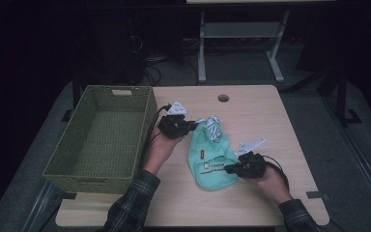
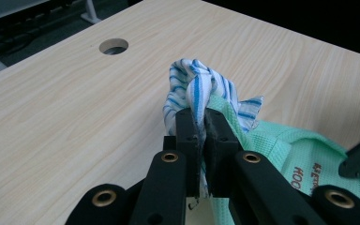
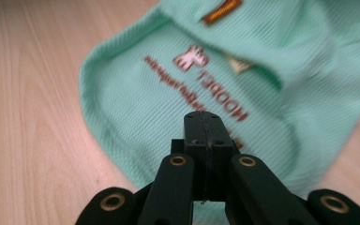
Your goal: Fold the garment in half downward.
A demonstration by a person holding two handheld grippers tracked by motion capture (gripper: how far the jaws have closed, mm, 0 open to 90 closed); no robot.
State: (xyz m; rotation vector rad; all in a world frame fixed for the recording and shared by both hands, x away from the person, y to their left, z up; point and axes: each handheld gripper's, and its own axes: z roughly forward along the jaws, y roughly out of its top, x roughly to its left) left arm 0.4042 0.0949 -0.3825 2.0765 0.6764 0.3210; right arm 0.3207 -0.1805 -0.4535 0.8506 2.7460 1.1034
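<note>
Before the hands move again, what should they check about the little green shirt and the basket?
1. Left gripper pinching the striped cloth: ok, jaws shut on it.
2. Right gripper holding the shirt: not ok, jaws shut with nothing between them, above the fabric.
3. Shirt fully on the table: ok.
4. Basket ready beside the left hand: ok.
5. Cables free of the shirt: cannot tell.
</note>
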